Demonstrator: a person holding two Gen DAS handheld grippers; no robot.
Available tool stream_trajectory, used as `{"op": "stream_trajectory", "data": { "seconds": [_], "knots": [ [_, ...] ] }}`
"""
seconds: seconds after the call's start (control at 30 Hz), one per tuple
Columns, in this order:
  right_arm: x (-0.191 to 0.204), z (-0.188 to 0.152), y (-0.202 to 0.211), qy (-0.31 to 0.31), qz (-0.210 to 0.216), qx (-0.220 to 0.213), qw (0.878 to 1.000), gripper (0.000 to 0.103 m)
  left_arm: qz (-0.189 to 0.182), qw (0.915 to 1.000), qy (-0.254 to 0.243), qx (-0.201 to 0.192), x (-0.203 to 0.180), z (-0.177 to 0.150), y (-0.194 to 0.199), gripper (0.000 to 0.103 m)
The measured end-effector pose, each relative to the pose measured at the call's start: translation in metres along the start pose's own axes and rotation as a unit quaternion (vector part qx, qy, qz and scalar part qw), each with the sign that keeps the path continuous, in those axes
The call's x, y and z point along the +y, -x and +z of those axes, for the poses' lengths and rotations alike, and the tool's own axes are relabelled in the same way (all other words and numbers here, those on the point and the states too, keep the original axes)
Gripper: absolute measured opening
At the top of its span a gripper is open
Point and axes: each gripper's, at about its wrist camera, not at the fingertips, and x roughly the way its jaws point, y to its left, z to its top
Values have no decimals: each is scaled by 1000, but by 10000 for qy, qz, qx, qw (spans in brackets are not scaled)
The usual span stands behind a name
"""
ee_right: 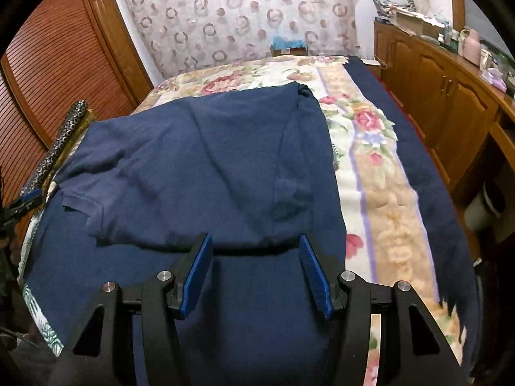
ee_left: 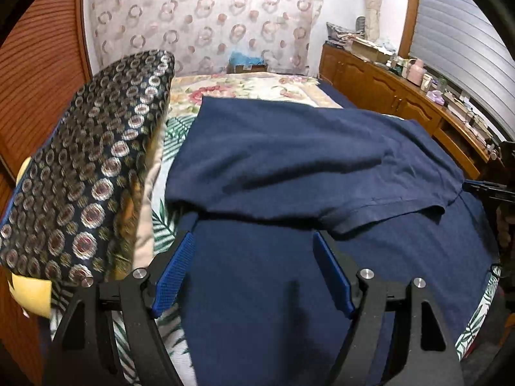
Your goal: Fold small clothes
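A navy blue shirt (ee_left: 289,160) lies on the bed, its far part folded toward me over the near part, with a ribbed sleeve hem at the fold's edge. It also shows in the right wrist view (ee_right: 209,167). My left gripper (ee_left: 254,241) is open and empty, just above the near layer at the fold's left side. My right gripper (ee_right: 256,244) is open and empty, over the fold's edge at the right side. The right gripper's tip shows at the right edge of the left wrist view (ee_left: 489,189).
A floral blanket (ee_right: 370,160) covers the bed. A dark patterned cushion (ee_left: 90,167) stands at the shirt's left. A wooden cabinet (ee_left: 386,93) with clutter on top runs along the right. Slatted wooden doors (ee_right: 58,74) are at the left, a patterned curtain behind.
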Motion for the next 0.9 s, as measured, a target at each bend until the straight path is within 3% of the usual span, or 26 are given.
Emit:
{"op": "stream_trajectory", "data": {
  "seconds": [0.17, 0.33, 0.63, 0.73, 0.9],
  "knots": [
    [4, 7, -11, 159, -79, -106, 9998, 58, 132, 9996, 200, 137, 0, 0, -17, 76],
    [13, -4, -24, 265, -172, -203, 9993, 58, -42, 9990, 396, 188, 0, 8, -29, 74],
    [15, -12, -22, 333, -192, -272, 9989, 58, 8, 9971, 733, 203, 7, 25, -53, 72],
    [13, -12, -20, 362, -255, -271, 9987, 55, 52, 9969, 765, 179, 5, 29, -58, 62],
    [10, -12, -20, 381, -347, -270, 9983, 49, 191, 9969, 747, 146, 6, 37, -64, 32]
  ]
}}
